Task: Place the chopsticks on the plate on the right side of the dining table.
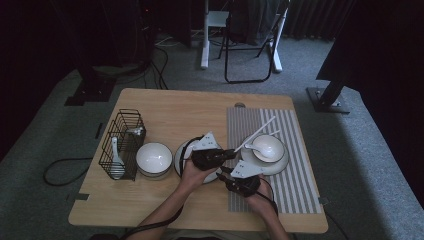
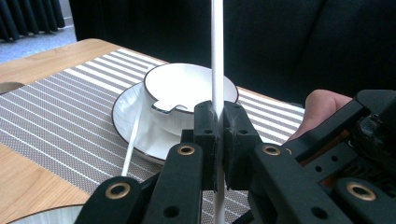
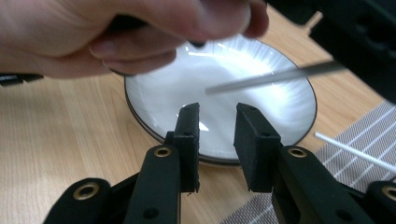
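While clamped in the left gripper: white chopstick, pinched between both pads, running straight up past the jaws.
Second chopstick: lying beside the bowl, one end on the placemat, leaning on the rim of the saucer.
Right gripper: jaws apart, nothing between them, hovering just before the empty plate on the wooden table.
Left hand: above that plate, close ahead of the right jaws.
Far left: wire basket, small bowl beside it.
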`<state>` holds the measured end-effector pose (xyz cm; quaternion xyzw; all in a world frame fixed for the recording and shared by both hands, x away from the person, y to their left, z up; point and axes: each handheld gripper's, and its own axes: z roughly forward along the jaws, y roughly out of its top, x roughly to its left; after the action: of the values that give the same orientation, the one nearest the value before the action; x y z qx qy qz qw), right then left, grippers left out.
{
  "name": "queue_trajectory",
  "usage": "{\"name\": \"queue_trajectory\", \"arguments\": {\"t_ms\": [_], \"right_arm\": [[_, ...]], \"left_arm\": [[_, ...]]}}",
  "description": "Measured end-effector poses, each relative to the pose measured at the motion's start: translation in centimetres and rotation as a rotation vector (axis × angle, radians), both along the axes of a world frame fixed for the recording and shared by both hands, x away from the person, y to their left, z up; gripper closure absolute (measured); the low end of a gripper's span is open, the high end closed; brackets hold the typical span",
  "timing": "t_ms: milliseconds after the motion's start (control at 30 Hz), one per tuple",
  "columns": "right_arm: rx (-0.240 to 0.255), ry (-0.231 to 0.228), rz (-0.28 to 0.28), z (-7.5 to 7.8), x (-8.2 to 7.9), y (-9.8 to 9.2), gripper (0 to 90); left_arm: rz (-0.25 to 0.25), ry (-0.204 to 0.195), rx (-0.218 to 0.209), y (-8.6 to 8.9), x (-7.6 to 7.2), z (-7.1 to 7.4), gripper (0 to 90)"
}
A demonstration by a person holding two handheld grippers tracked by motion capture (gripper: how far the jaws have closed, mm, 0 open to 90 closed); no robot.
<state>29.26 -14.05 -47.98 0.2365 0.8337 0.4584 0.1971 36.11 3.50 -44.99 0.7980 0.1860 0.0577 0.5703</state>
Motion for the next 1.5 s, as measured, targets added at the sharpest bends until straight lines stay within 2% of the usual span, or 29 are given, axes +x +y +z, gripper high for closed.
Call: {"name": "queue_trajectory", "arguments": {"t_ms": [500, 667, 833, 1100, 1500], "right_arm": [[-0.036, 0.004, -0.028, -0.8, 0.1, -1.7, 60.7], [-0.060, 0.016, -0.037, -1.4, 0.0, -2.9, 57.4], [-0.072, 0.030, -0.050, -1.8, -0.2, -3.9, 56.8], [-0.079, 0.045, -0.070, -2.5, -0.4, -5.0, 55.2], [-0.073, 0.060, -0.076, -3.0, -0.6, -5.6, 53.3]], "left_arm": [[0.017, -0.024, 0.031, 0.1, 1.2, 0.5, 86.1], [0.016, -0.041, 0.052, 0.0, 1.9, 0.9, 86.0], [0.023, -0.054, 0.051, 0.0, 2.4, 1.3, 86.0], [0.034, -0.059, 0.048, -0.1, 3.1, 1.4, 86.0], [0.048, -0.082, 0.068, -0.5, 4.2, 2.0, 86.0]]}}
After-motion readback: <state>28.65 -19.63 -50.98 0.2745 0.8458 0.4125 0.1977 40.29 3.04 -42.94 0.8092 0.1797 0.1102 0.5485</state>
